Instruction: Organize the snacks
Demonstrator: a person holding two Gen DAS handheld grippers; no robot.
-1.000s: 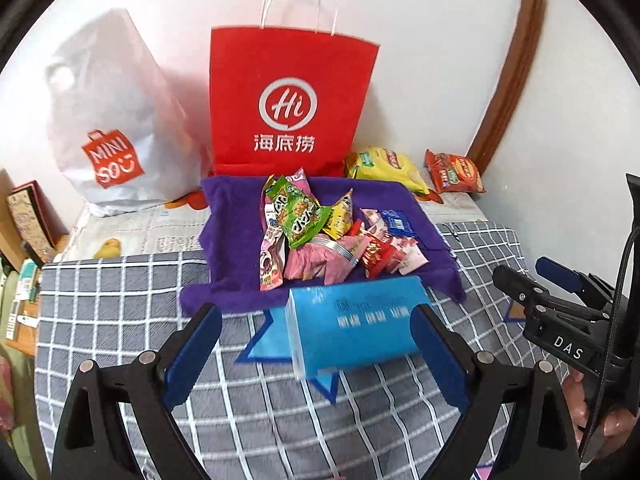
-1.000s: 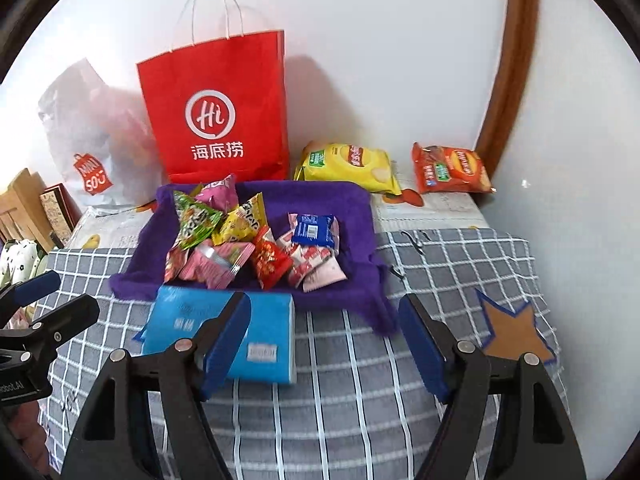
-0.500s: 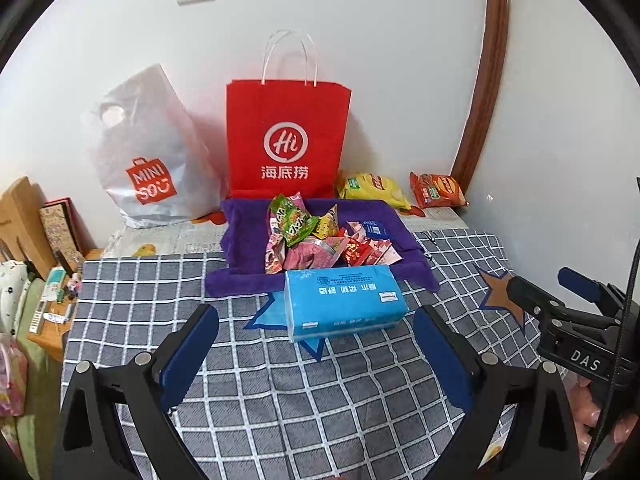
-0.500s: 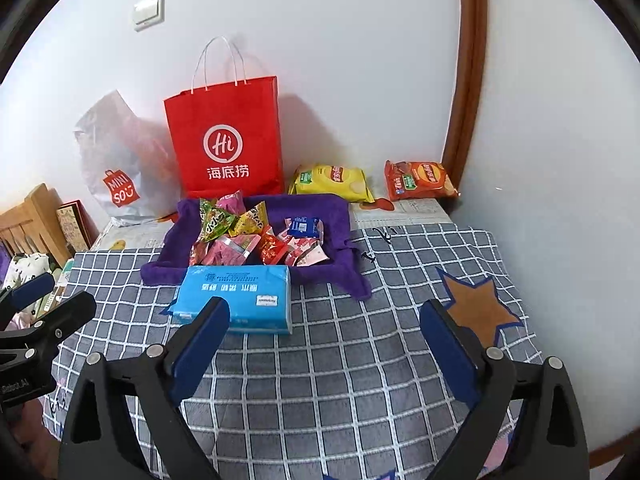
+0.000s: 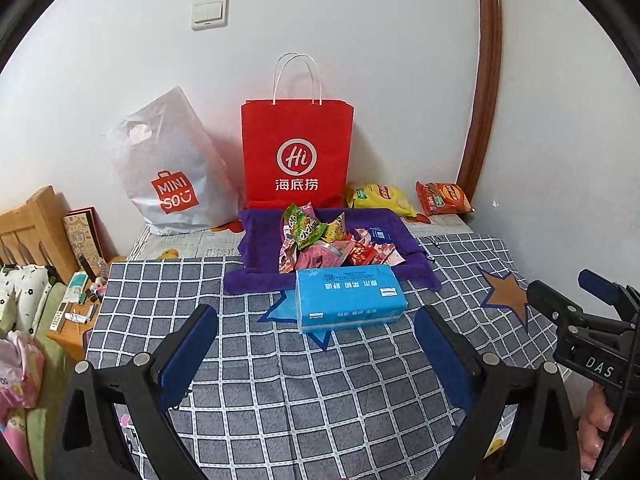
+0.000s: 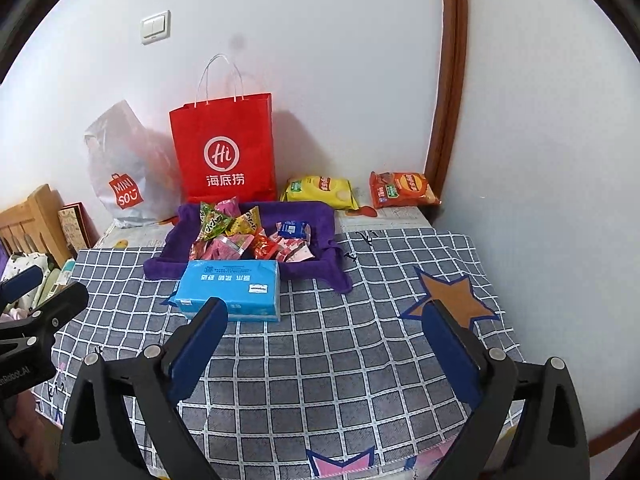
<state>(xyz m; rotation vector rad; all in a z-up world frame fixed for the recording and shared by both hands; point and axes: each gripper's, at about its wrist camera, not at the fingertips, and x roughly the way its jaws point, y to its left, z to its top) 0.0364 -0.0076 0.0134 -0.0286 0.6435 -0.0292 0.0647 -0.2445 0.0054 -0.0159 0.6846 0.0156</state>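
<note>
Beyond both wide-open grippers, left gripper [image 5: 316, 332] and right gripper [image 6: 326, 328], light, crinkly snack packets [image 5: 324, 240] are lying; pinching a sealed edge looks best.

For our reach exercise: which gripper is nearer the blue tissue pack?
Left, probably. The left gripper faces the blue tissue pack squarely; the right gripper sits off to its right.

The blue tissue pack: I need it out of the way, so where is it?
In both views the blue tissue pack lies on the checked tablecloth, against the near edge of the purple tray of snacks.
</note>
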